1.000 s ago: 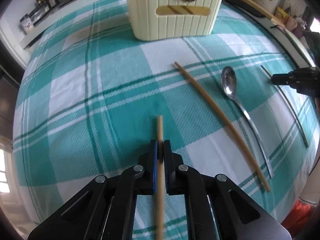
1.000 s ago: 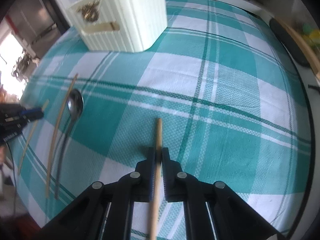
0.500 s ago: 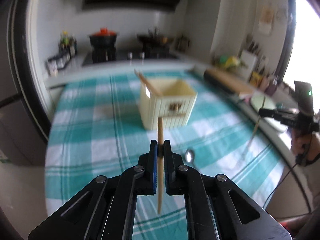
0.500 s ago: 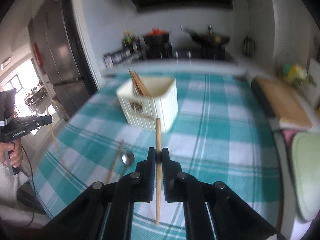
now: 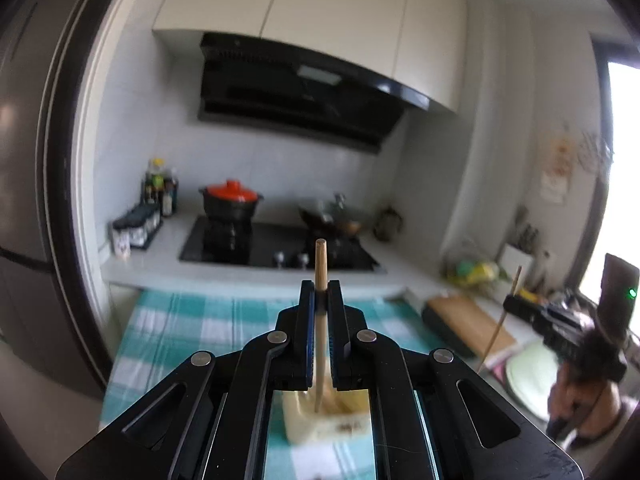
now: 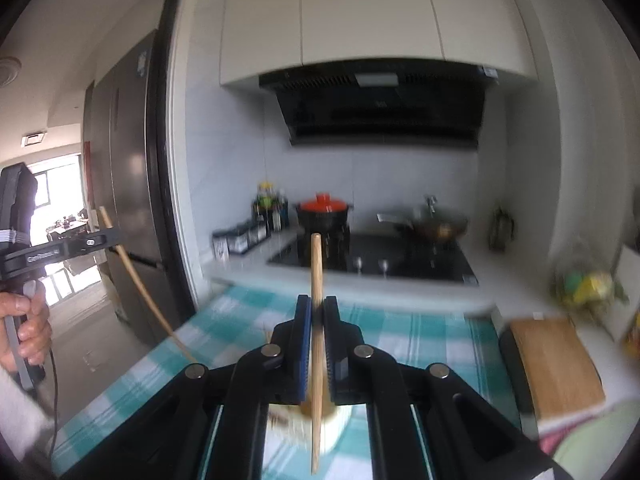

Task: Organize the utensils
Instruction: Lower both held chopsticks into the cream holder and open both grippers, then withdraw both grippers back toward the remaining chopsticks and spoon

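My left gripper is shut on a wooden chopstick held upright; its lower end hangs over the cream utensil box, seen under the jaws. My right gripper is shut on another wooden chopstick, also upright above the cream box. The right gripper with its chopstick shows in the left wrist view at the right. The left gripper with its chopstick shows in the right wrist view at the left. The spoon and the loose chopstick on the cloth are hidden.
A teal checked tablecloth covers the table. Behind it is a counter with a hob, a red-lidded pot, a wok and bottles. A wooden cutting board lies at the right. A fridge stands at the left.
Both grippers have lifted and tilted up from the cloth, each carrying its chopstick. They now hold the chopsticks upright over the cream box, and the view looks at the kitchen wall.
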`<state>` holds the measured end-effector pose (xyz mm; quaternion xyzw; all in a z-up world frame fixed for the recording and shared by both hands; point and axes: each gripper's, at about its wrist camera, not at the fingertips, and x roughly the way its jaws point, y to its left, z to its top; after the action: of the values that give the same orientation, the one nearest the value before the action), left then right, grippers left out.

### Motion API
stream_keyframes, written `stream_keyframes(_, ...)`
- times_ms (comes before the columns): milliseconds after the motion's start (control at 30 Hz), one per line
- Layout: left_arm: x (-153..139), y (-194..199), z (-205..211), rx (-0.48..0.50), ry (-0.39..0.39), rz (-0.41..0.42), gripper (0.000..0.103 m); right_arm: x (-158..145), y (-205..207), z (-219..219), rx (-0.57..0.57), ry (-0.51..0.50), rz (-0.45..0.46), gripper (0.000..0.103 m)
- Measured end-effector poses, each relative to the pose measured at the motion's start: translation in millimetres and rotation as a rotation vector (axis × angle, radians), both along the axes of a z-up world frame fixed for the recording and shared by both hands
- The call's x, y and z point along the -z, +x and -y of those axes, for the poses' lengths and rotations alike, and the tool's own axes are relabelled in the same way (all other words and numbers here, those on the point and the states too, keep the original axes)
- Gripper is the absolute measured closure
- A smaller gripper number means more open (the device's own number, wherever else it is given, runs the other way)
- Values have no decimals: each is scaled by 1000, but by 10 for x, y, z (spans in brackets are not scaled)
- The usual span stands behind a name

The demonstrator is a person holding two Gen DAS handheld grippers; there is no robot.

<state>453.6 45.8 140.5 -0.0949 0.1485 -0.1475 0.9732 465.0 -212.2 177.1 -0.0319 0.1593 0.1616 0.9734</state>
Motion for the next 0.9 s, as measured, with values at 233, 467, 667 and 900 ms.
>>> stream_keyframes(233,430,608,378,2,39,-98,99,315,491,-273,-3,-56,20,97)
stream_keyframes(467,1167,1133,572,41,58,-335,99,1090,1114,-500,-39,-115,-225,96)
stream_keyframes(667,1517,1322,635,61,61,-462,93,1561,1448,-579,-63,-91,-433,95)
stream_keyframes(900,1494,1019,412,82,44,-523,36,1396,998,-335,-89,-34,-405,62)
